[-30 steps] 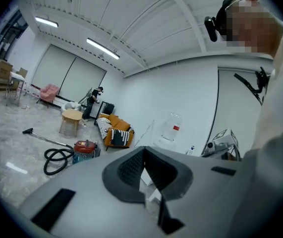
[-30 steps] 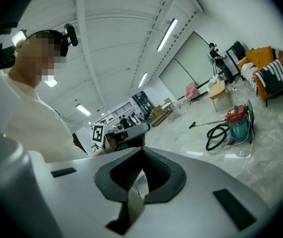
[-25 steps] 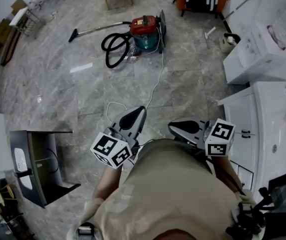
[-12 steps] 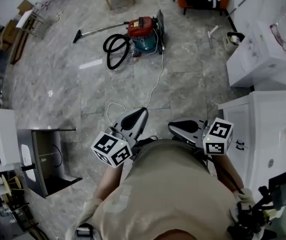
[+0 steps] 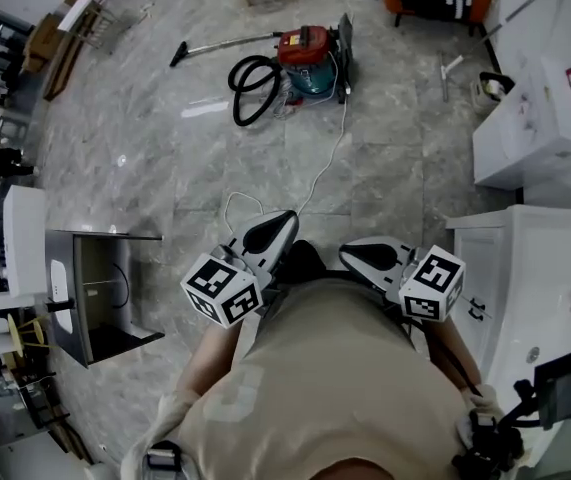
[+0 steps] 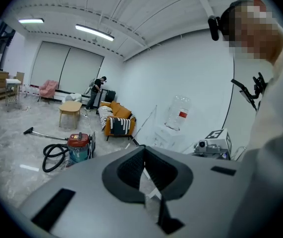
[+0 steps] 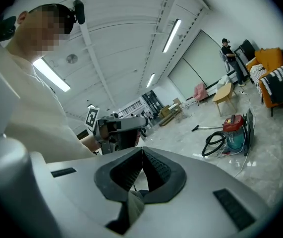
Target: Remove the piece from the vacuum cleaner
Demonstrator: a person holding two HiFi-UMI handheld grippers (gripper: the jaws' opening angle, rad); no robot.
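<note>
Wide floor (image 5: 165, 168) btwn vacuum cleaner (image 5: 307, 56) & L tool (image 5: 289, 215), R tool (image 5: 346, 251), both closed, empty.

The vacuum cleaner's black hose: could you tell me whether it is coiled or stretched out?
Coiled: the hose loops on the floor beside the red vacuum cleaner.

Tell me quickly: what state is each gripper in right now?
Left gripper: closed, jaws together, holding nothing.
Right gripper: closed, jaws together, holding nothing.
</note>
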